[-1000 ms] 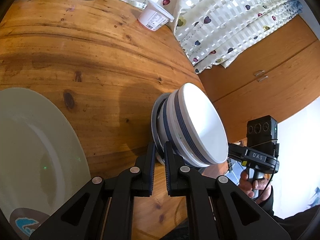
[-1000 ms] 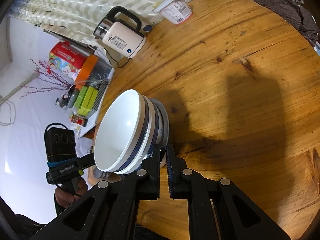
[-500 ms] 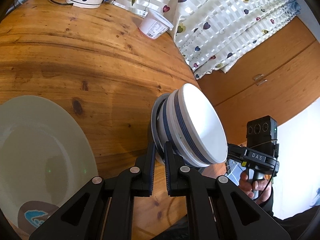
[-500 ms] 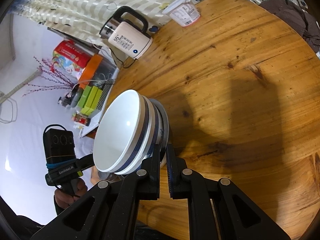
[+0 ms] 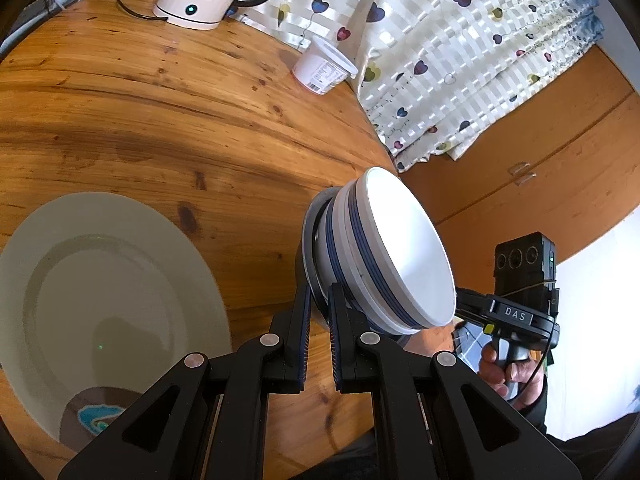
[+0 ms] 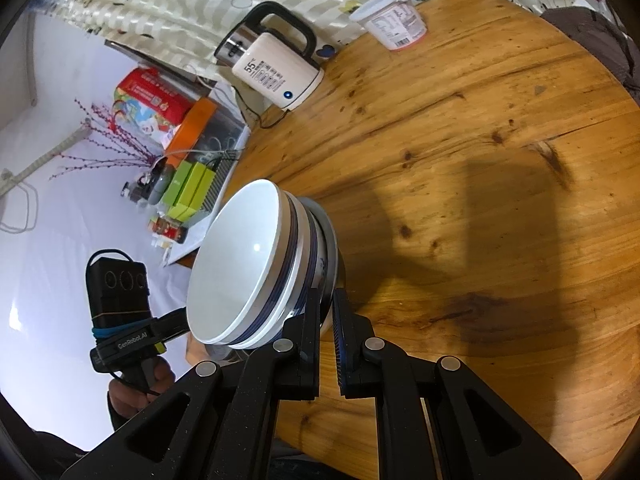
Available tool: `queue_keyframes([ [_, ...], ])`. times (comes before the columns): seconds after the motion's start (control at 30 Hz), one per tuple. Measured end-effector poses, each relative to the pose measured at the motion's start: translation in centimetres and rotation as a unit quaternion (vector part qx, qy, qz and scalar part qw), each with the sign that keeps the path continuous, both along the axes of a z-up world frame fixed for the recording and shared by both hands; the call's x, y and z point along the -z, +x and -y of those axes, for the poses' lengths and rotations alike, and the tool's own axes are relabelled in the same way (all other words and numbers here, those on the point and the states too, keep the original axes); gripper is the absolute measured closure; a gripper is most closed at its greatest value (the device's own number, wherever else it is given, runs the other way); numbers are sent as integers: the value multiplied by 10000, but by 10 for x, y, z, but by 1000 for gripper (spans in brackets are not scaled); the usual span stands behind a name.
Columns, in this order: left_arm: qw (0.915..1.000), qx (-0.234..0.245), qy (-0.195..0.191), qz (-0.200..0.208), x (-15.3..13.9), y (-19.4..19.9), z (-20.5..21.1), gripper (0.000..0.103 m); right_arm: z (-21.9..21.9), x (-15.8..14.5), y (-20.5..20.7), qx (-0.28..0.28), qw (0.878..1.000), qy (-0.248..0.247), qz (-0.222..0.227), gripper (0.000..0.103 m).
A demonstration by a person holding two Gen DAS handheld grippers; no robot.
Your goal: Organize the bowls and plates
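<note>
Two or three nested white bowls with dark blue bands [image 5: 400, 252] sit on a small grey plate [image 5: 309, 236]. The stack is held off the round wooden table [image 5: 160, 120]. My left gripper [image 5: 319, 300] is shut on the plate's near rim. In the right wrist view my right gripper [image 6: 326, 308] is shut on the opposite rim of the same plate [image 6: 331, 240], under the bowls [image 6: 240, 268]. Each view shows the other gripper's black handle and a hand beyond the stack. A large pale plate [image 5: 100, 280] with a brown and blue mark lies on the table at the left.
A white electric kettle [image 6: 276, 72] with its cord and a lidded white tub [image 6: 394, 20] stand at the table's far edge, by a heart-print curtain [image 5: 460, 60]. Boxes and bottles [image 6: 180, 184] crowd a side shelf. A dark cloth [image 6: 592, 36] lies at the table's right edge.
Both grippers have risen a little with the plate and bowls. In the left wrist view the large plate and the kettle have come further into the picture.
</note>
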State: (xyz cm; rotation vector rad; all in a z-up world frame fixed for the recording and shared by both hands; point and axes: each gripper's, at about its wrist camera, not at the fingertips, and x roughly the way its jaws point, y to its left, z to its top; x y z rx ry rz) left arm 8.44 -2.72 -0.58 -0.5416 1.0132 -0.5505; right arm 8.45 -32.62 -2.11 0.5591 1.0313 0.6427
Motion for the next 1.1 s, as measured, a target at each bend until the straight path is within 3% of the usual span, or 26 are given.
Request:
queue_keyframes([
  [1.1,9953,-972,3,10,-2,-36,-82,96,-94,-11,21,-873,9961,-74,69,95],
])
